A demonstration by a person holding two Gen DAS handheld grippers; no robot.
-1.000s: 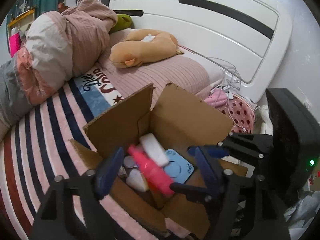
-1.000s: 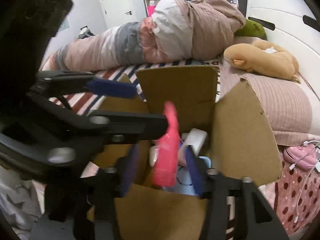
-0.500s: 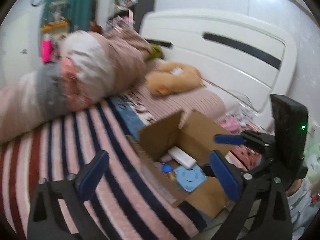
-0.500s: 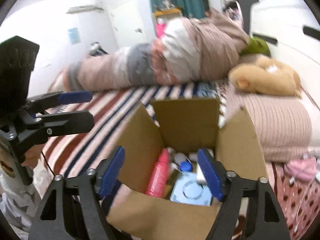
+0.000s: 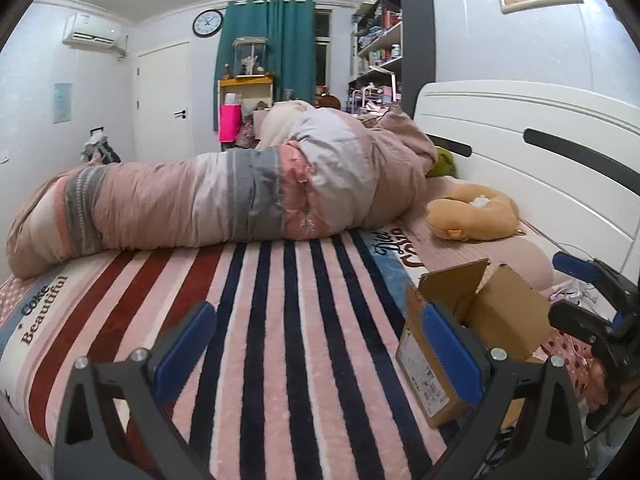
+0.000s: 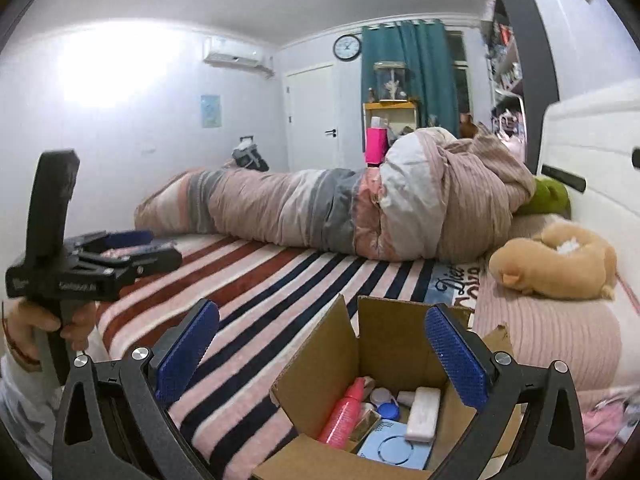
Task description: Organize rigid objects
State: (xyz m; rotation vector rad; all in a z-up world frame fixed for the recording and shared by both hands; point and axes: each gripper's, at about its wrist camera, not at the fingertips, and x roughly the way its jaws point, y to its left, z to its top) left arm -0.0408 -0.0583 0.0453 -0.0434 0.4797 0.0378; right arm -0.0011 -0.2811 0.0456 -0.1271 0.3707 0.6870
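Right wrist view: right gripper (image 6: 320,356) wide, empty | left gripper (image 5: 320,356) wide, empty | cardboard box (image 6: 384,336) at bed edge

An open cardboard box (image 6: 384,344) sits on the striped bedspread, flaps up — inside, a pink bottle (image 6: 345,414) leans tilted beside a white case (image 6: 422,414) and a blue round-patterned item (image 6: 394,450).

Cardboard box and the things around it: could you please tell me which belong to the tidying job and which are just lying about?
Job: cardboard box, pink bottle, white case, blue disc.
Lying about: rolled quilt, plush toy, striped blanket.
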